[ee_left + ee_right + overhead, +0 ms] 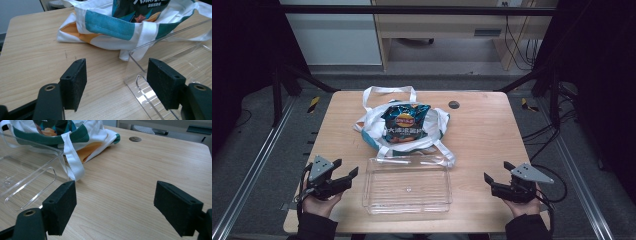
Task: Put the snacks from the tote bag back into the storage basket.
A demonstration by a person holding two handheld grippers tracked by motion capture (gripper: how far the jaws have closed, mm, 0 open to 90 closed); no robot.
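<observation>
The clear tray (pixel 407 186) sits on the tabletop (pixel 482 135) near the front edge, right between the two claws. It is see-through plastic, long and flat, with low walls and round corners, and you can see the wood through its bottom. Nothing lies in it. Just behind it, touching its far edge, is a white cloth bag (pixel 371 125) with teal and orange patches and long white straps. A dark blue chip bag (pixel 404 123) with a yellow and red badge pokes out of it. The left claw (pixel 346 170) rests beside the tray's left end, wide apart and holding nothing. The right claw (pixel 497 172) waits off the tray's right end, also wide and holding nothing.
</observation>
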